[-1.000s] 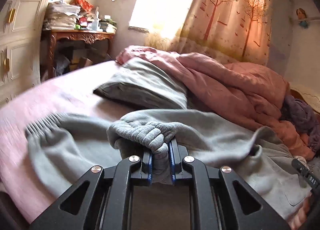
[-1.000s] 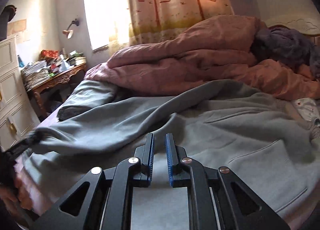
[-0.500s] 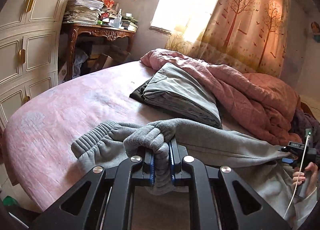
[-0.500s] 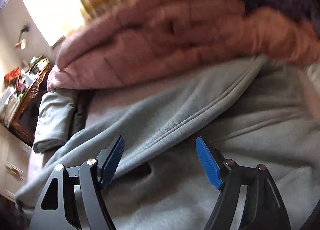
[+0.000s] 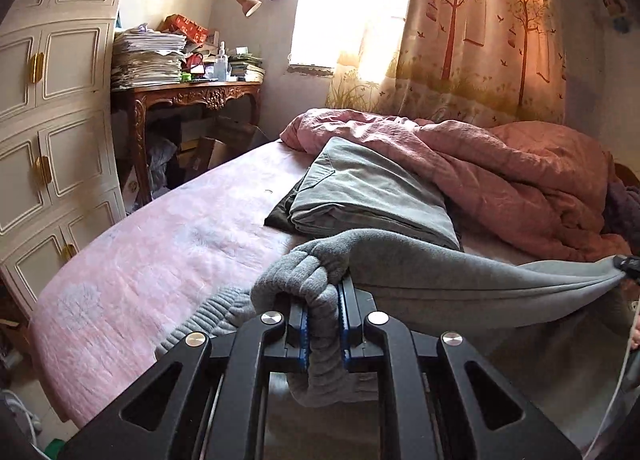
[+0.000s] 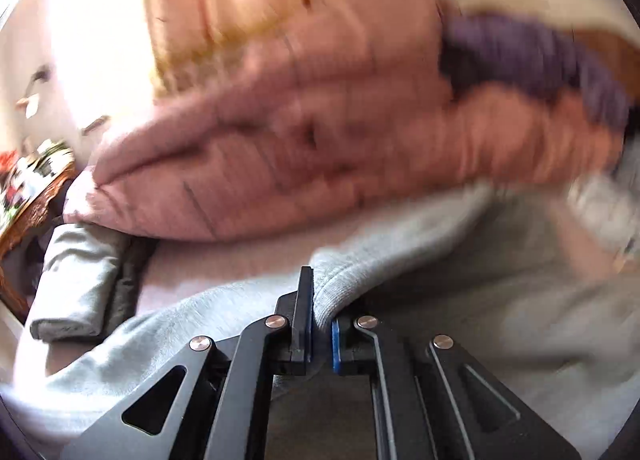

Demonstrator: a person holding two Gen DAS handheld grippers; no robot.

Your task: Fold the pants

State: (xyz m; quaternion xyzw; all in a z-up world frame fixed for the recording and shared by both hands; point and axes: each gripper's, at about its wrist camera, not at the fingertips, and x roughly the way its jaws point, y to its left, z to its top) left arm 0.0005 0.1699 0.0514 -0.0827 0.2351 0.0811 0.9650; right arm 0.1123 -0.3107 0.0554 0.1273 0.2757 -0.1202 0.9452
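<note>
Two hand-held grippers were on the pants point(image 5: 460, 280) at once. The left hand-held gripper point(image 5: 323, 324) was clamped narrow on the bunched ribbed cuff, the grey roll squeezed between its blue pads with the tail of it hanging down inside the frame. The right hand-held gripper point(image 6: 320, 330) was closing, and a thick fold of grey fleece sat between its jaws; that view was smeared by motion, so which part of the pants it was I could only guess, probably the waist end.

In the left view the fabric ran from the cuff out to the right as one taut, sagging band, up off the pink bed point(image 5: 160, 252) and ending at the far right edge, where a dark tip that may have been the other gripper pinched it. So the long axis lay left to right between the two hands, cuff on the left, each hand nearest its own end. A second ribbed cuff point(image 5: 208, 316) lay on the bed just left of the left gripper.

The next move, as I read it, called for bringing one end across to the other along that line. Beyond the band a folded grey garment point(image 5: 372, 195) rested against the heaped pink quilt point(image 5: 500, 171).
</note>
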